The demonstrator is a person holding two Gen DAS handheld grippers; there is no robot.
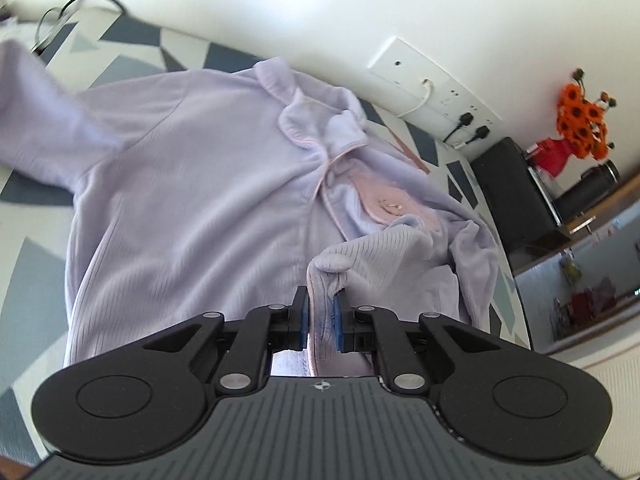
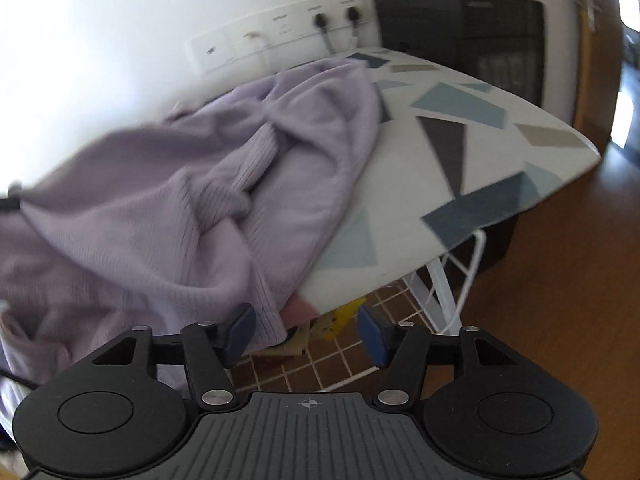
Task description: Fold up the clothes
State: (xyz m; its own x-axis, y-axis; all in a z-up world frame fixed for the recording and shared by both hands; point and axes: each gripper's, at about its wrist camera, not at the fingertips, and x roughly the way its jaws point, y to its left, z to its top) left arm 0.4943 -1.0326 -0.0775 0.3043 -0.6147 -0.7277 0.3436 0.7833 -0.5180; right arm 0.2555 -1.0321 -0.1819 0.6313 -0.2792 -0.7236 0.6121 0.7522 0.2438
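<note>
A lilac ribbed top with a collar and pink trim lies spread on the patterned ironing board. My left gripper is shut on a bunched fold of its fabric, held a little above the rest of the garment. In the right wrist view the same lilac top lies crumpled over the board, and a ribbed hem hangs off the near edge. My right gripper stands open just below that edge. The hem hangs beside its left pad, and nothing is pinched between the pads.
A white wall with a socket strip and plugged cables runs behind the board. A black appliance stands past the board's far end, orange flowers beyond it. White board legs, tiled floor and wooden floor lie below the right gripper.
</note>
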